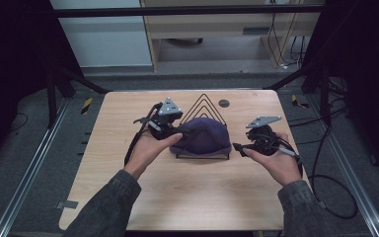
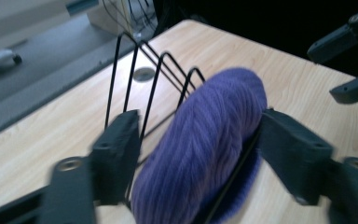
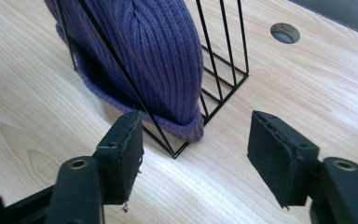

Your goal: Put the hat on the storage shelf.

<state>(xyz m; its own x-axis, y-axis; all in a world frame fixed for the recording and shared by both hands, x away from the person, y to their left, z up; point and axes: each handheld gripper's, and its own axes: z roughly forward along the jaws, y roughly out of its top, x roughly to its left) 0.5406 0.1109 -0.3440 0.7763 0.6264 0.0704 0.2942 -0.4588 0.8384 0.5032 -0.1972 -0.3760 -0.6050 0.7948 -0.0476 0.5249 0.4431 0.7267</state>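
left gripper (image 2: pixel 200 154) spread around the purple beanie (image 2: pixel 205 144); right gripper (image 3: pixel 196 158) spread, empty. closing could pinch the wire rack (image 2: pixel 144 79) between its jaws too.

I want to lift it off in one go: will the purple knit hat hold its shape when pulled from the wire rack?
Probably not: the purple knit hat looks soft, ribbed and draped over the wire rack, so it would likely sag. It may snag on wires and drag the light-looking rack.

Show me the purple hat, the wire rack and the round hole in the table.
purple hat (image 3: pixel 154 51): right gripper view, ribbed side.
wire rack (image 2: pixel 131 70): left gripper view, upright wire.
round hole (image 3: pixel 285 33): right gripper view, its centre.
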